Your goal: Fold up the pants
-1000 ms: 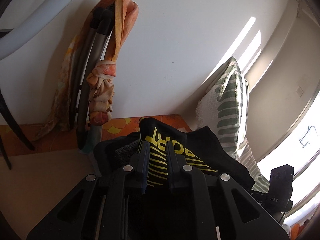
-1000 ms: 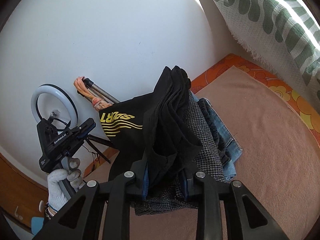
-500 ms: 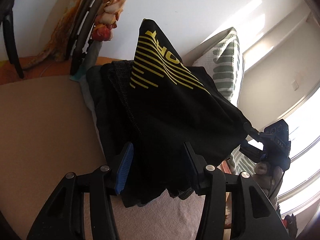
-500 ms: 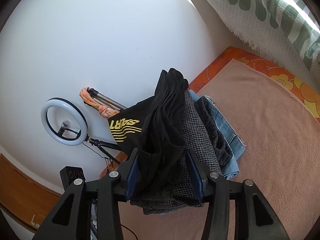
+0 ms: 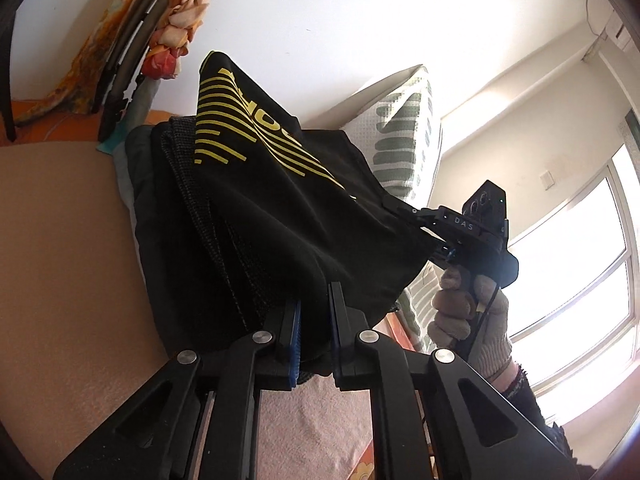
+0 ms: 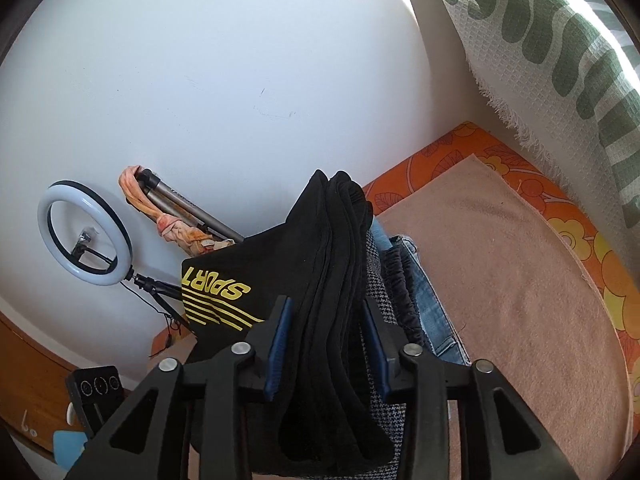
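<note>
Black pants with a yellow SPORT print [image 5: 280,200] hang stretched in the air above a pile of folded clothes. My left gripper [image 5: 314,300] is shut on one lower corner of the pants. My right gripper shows in the left wrist view [image 5: 432,236], pinching the other corner, held by a gloved hand [image 5: 468,304]. In the right wrist view the bunched black pants [image 6: 332,280] sit between the blue pads of my right gripper [image 6: 326,312], which stand wide apart around the fabric. The SPORT print [image 6: 216,292] faces left there.
Under the pants lies a stack: grey checked cloth [image 6: 376,280], dark elastic-waist garment [image 6: 400,280] and blue jeans [image 6: 432,312], on a pink blanket [image 6: 520,280] over an orange flowered mattress [image 6: 580,236]. A green-and-white pillow [image 5: 404,136], a ring light [image 6: 82,236] and a tripod [image 6: 192,216] stand around.
Both grippers have pulled back and lifted the pants off the pile, spreading them. My left gripper's jaws opened half a second ago and have closed again on the fabric edge.
</note>
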Available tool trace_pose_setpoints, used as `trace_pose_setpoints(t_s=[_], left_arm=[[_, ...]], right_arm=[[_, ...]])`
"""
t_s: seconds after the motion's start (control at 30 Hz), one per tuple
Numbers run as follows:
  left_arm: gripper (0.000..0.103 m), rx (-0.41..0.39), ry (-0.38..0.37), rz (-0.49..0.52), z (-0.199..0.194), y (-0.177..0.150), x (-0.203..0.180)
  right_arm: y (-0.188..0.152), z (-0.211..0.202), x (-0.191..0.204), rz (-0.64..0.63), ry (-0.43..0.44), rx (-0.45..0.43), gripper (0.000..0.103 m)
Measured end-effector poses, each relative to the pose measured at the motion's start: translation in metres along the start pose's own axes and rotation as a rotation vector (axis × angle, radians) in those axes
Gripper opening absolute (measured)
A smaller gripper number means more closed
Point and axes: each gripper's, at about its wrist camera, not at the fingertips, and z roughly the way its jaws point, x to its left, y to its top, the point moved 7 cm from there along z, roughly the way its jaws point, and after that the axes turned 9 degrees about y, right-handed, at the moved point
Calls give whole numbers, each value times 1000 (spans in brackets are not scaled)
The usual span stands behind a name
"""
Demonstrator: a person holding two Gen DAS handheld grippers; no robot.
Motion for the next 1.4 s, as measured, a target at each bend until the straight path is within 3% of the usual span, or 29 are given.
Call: trace_pose_setpoints(t_s=[0.13,0.23,0.33,0.37,0.47,0.53,0.6,0.63,0.73,0.8,0.97,1.4], left_arm=[[10,56,77,45,6,-21,10],[12,47,126,68,1,-29,15],[15,22,179,115,-6,-29,10],[15,15,190,135,-11,-30,10],[16,-20,252,197,-24,-32,6],[21,-45,277,214,-34,-33,2],[43,-74,305,227,-46,-34,-2],[48,-94,320,238,-53,-36,-4],[50,-158,343,286,-75,-43,-14],[61,-195,364,318,-87,-48,-21],[77,-247,397,353,-111,-61,-35],[83,-342,591,349,-156,-88,-27]], right_arm=[[-2,1,-5,-45,-85,-9,21],[-5,1,-2,-87,-124,2,22],[-6,-6,-2,-87,-152,-4,33],[-6,-9,-1,-88,-164,-14,40],[-9,-19,3,-82,-174,-26,43],[-13,-27,8,-92,-183,-36,51],[-20,-34,17,-112,-193,-48,63],[-24,-38,21,-124,-198,-54,64],[-42,-49,37,-163,-213,-59,69],[-55,-57,44,-177,-231,-70,75],[-87,-72,59,-207,-240,-72,78],[-147,-95,100,-352,-334,-125,98]])
